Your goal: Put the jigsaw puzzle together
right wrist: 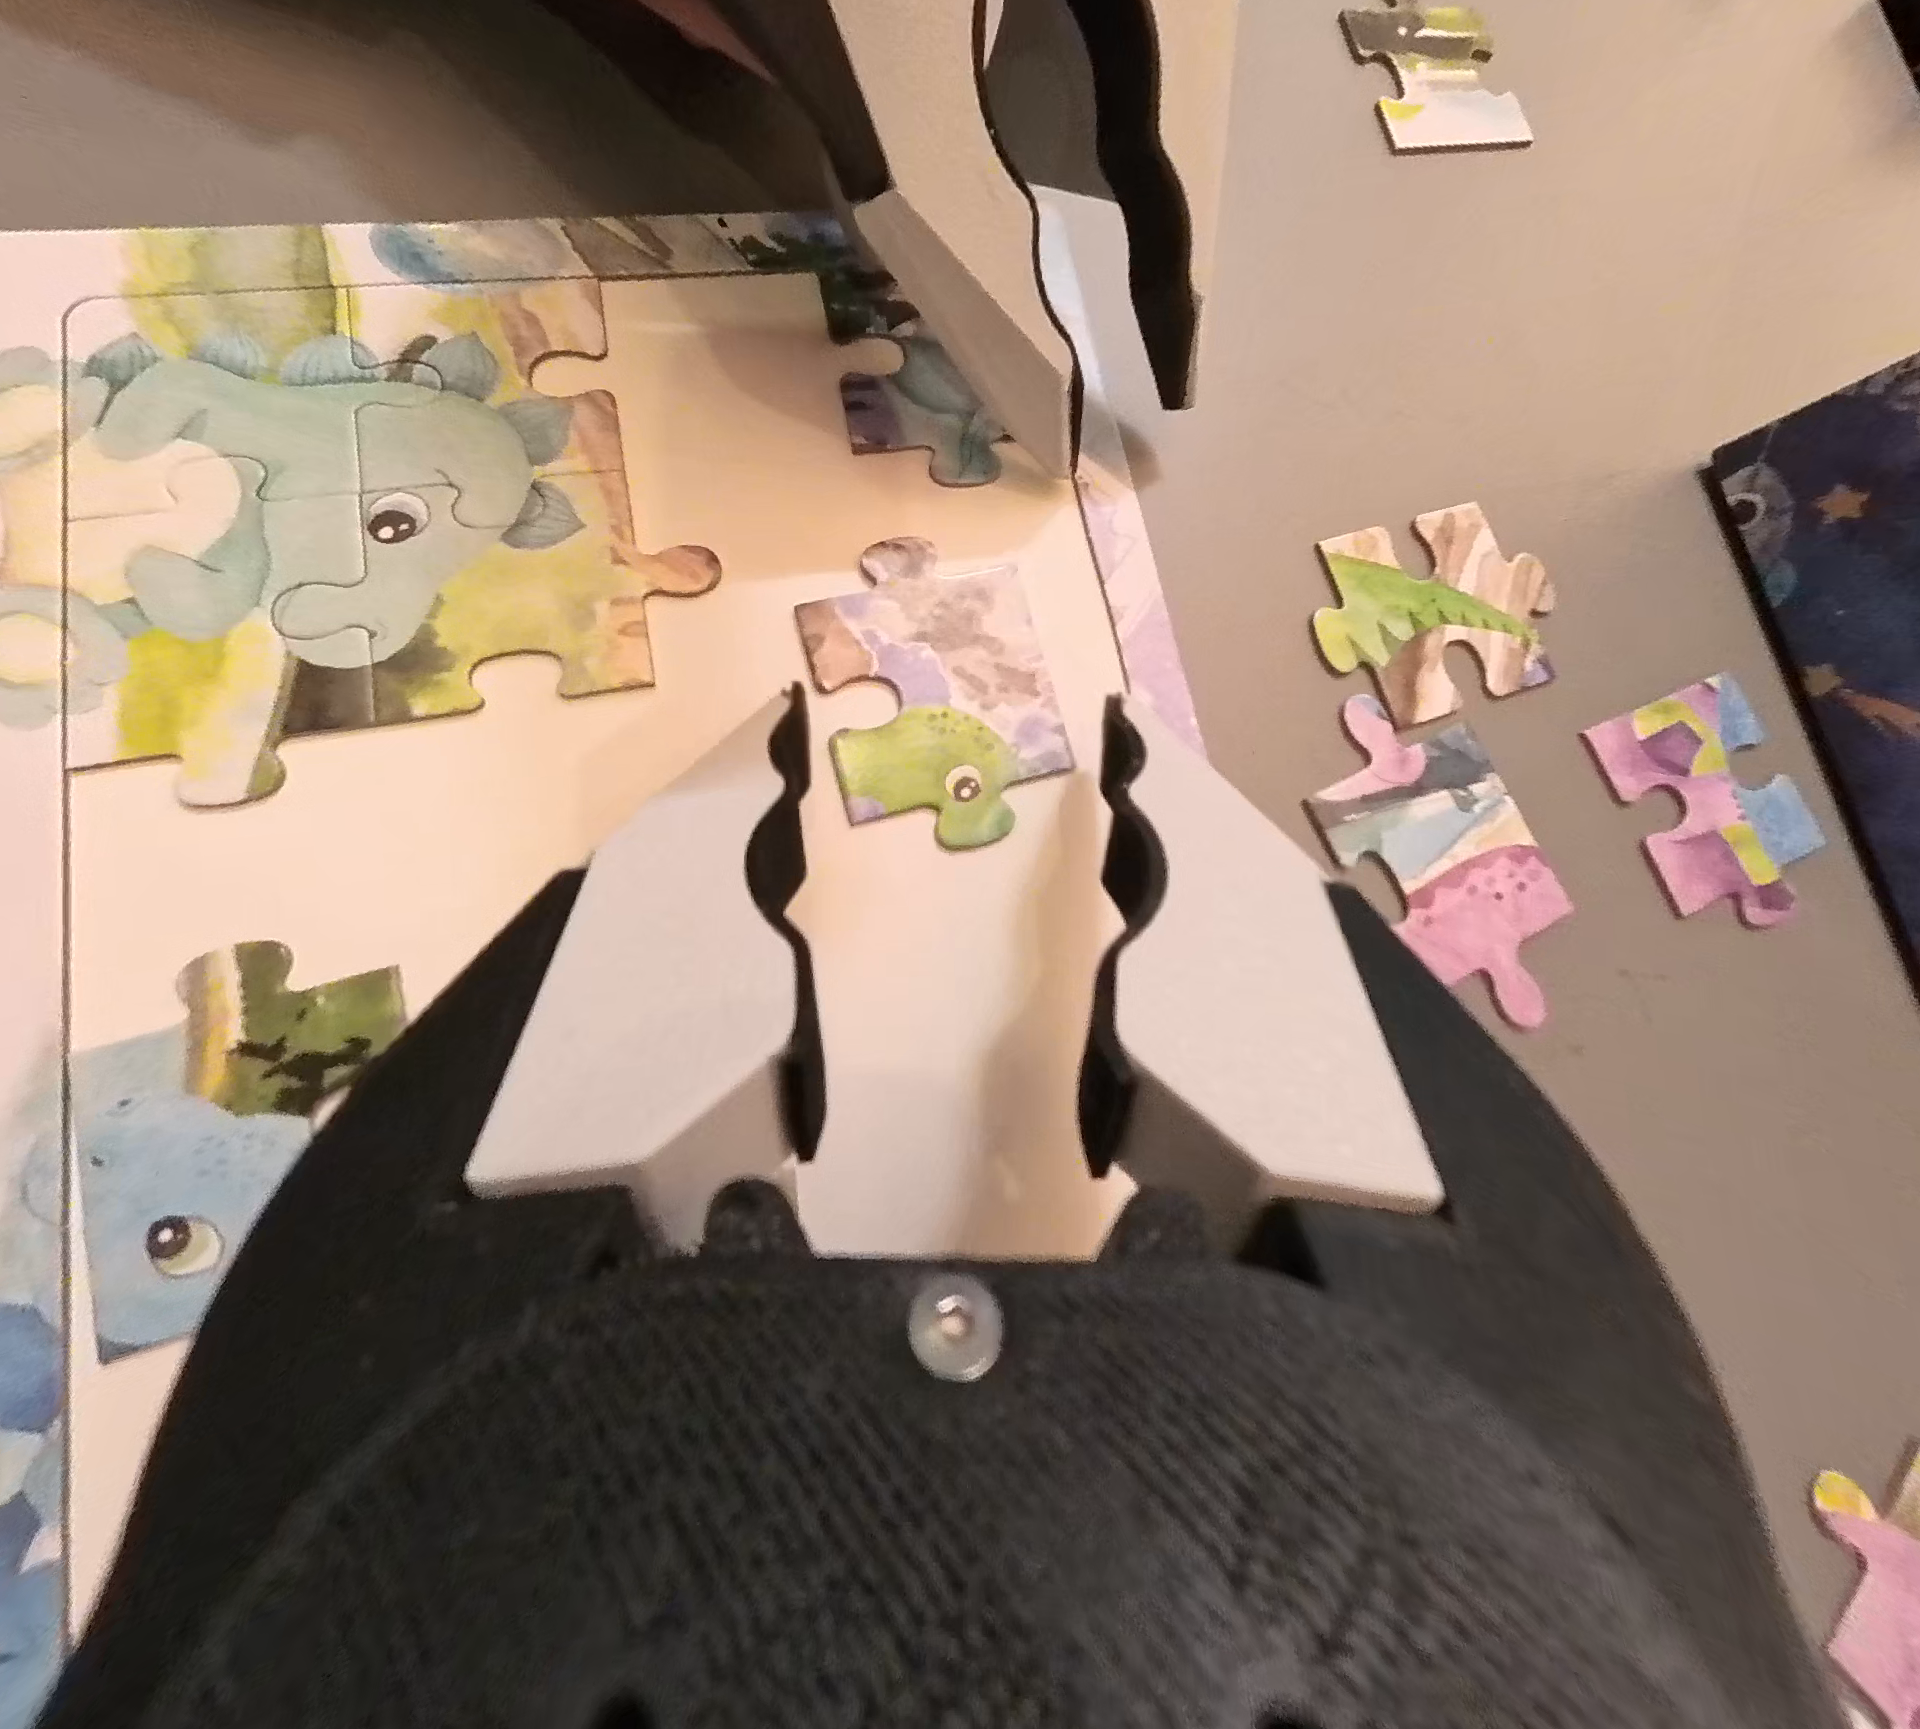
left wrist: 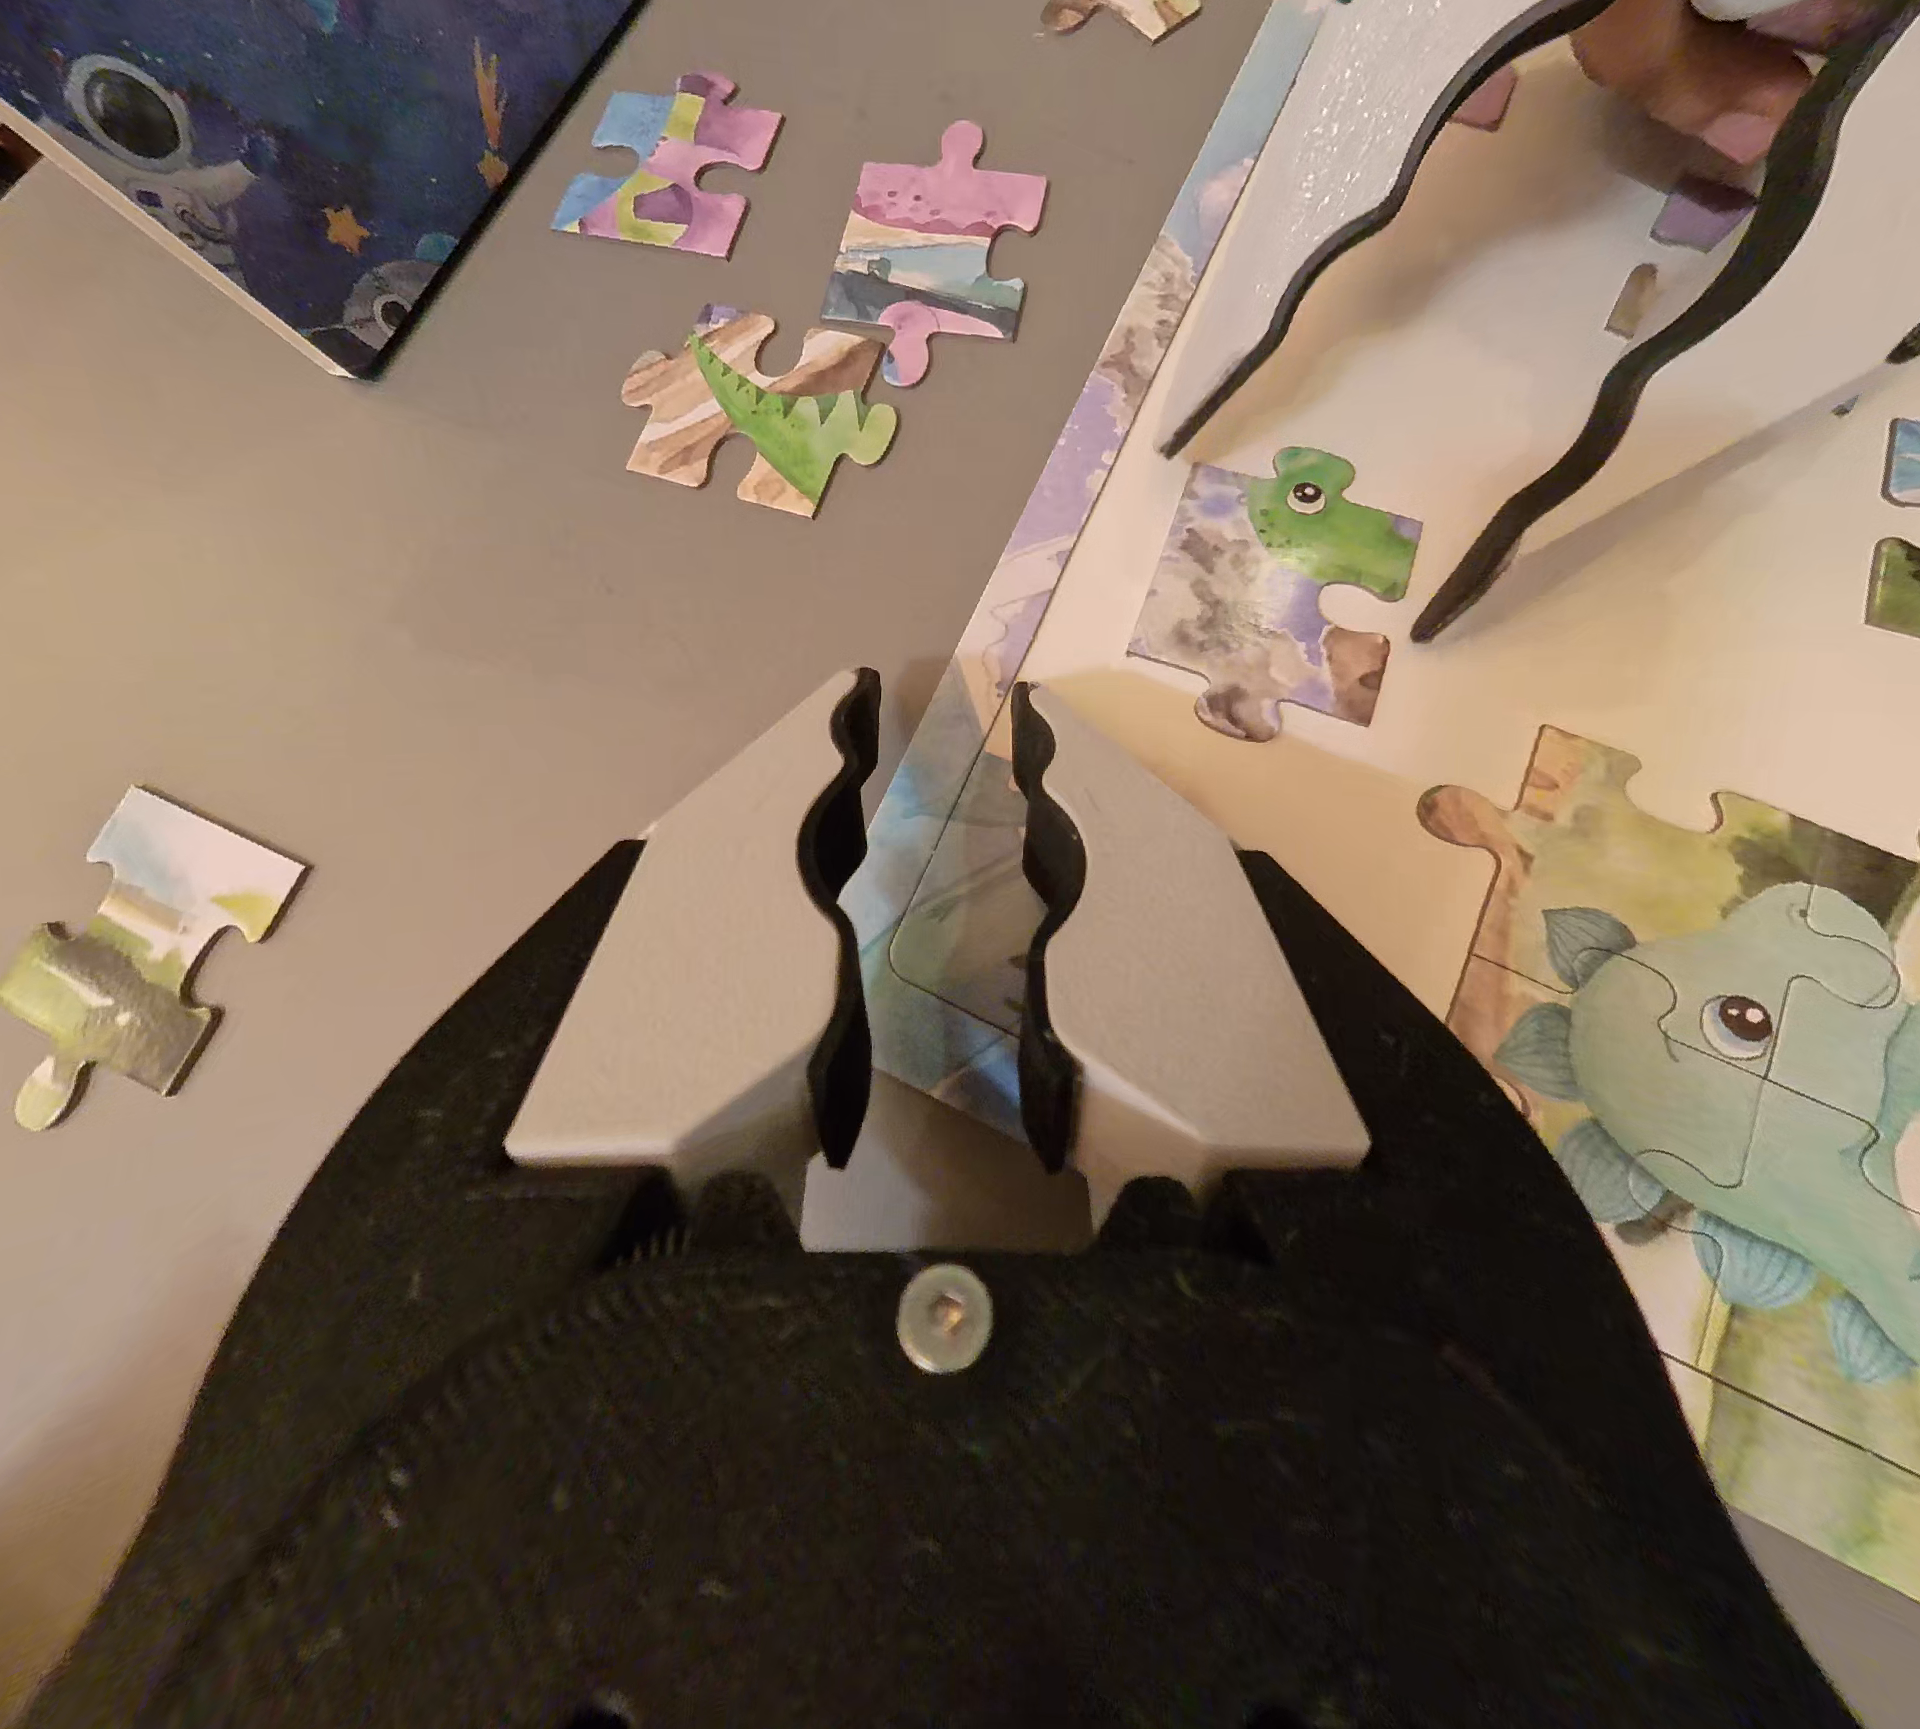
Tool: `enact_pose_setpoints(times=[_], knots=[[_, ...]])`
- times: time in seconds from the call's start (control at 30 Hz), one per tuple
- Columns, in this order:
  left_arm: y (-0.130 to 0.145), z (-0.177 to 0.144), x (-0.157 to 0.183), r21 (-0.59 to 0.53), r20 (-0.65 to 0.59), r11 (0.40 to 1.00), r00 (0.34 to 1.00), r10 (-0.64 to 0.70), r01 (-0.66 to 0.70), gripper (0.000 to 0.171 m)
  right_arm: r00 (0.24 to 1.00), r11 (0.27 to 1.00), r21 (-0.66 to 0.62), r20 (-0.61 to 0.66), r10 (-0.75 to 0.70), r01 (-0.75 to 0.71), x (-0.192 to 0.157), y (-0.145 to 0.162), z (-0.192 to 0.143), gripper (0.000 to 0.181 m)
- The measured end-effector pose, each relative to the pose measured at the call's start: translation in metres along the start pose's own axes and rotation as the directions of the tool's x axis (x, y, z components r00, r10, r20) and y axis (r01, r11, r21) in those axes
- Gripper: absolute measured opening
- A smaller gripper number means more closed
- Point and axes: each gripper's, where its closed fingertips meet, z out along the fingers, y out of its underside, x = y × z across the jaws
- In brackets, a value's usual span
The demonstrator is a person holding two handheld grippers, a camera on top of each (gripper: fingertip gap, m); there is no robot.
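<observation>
The puzzle tray (left wrist: 1455, 734) lies on the grey table, also in the right wrist view (right wrist: 436, 848). A joined section with a teal dinosaur (left wrist: 1714, 1056) (right wrist: 343, 516) sits in it. A loose piece with a green dinosaur head (left wrist: 1278, 588) (right wrist: 935, 703) lies on the tray's bare white base. My right gripper (right wrist: 953, 708) is open, its fingertips on either side of that piece's near end; it also shows in the left wrist view (left wrist: 1299, 536). My left gripper (left wrist: 943, 690) is slightly open and empty, straddling the tray's edge near a corner; it also shows in the right wrist view (right wrist: 1117, 417).
Loose pieces lie on the grey table beside the tray: a green-tail piece (left wrist: 758, 412) (right wrist: 1434, 619), a pink and blue piece (left wrist: 935, 256) (right wrist: 1444, 858), a purple piece (left wrist: 670, 183) (right wrist: 1704, 806) and a pale green one (left wrist: 135, 941) (right wrist: 1439, 58). A dark blue space-themed box (left wrist: 260, 17) (right wrist: 1829, 588) lies beyond.
</observation>
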Motion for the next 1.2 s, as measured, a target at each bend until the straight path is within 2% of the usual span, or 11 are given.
enact_pose_setpoints(times=[0.47, 0.6, 0.77, 1.2], knots=[[0.002, 0.001, 0.0, -0.014, -0.001, 1.0, 1.0, 0.003, -0.003, 0.023, 0.993, 0.993, 0.059, -0.062, 0.101, -0.097, 0.02, 0.007, -0.026, 0.058], [0.003, 0.001, 0.0, -0.018, -0.002, 1.0, 1.0, 0.003, -0.003, 0.023, 0.99, 0.987, 0.079, 0.02, 0.14, -0.141, 0.007, 0.002, -0.019, 0.064], [0.003, 0.002, 0.001, -0.02, -0.003, 1.0, 1.0, 0.001, -0.001, 0.023, 0.995, 0.995, 0.022, 0.041, 0.092, -0.093, -0.005, 0.004, -0.003, 0.064], [0.003, 0.002, 0.001, -0.023, -0.006, 1.0, 1.0, -0.002, 0.001, 0.023, 0.985, 0.985, 0.002, 0.031, 0.171, -0.171, 0.001, 0.01, -0.002, 0.046]])
